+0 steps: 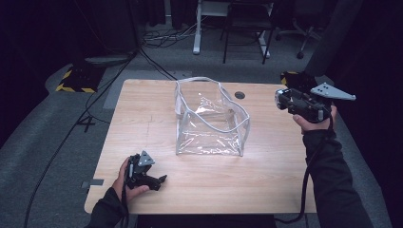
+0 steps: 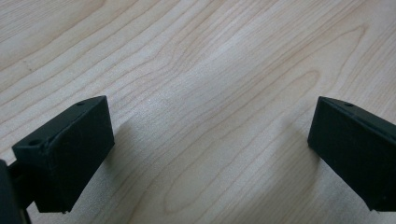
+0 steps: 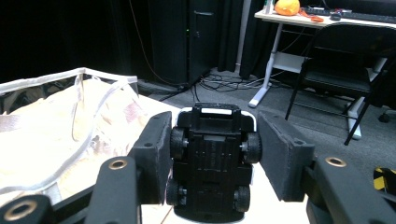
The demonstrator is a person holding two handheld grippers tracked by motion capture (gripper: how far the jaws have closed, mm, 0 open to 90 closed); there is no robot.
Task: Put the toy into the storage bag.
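Right gripper view, toy car (image 3: 213,161) underside up between fingers (image 3: 154,154), lengthwise away

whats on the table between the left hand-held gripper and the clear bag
Nothing: the high view shows only bare wood tabletop between the left hand-held gripper and the clear bag. The left gripper view shows bare wood between its open jaws too.
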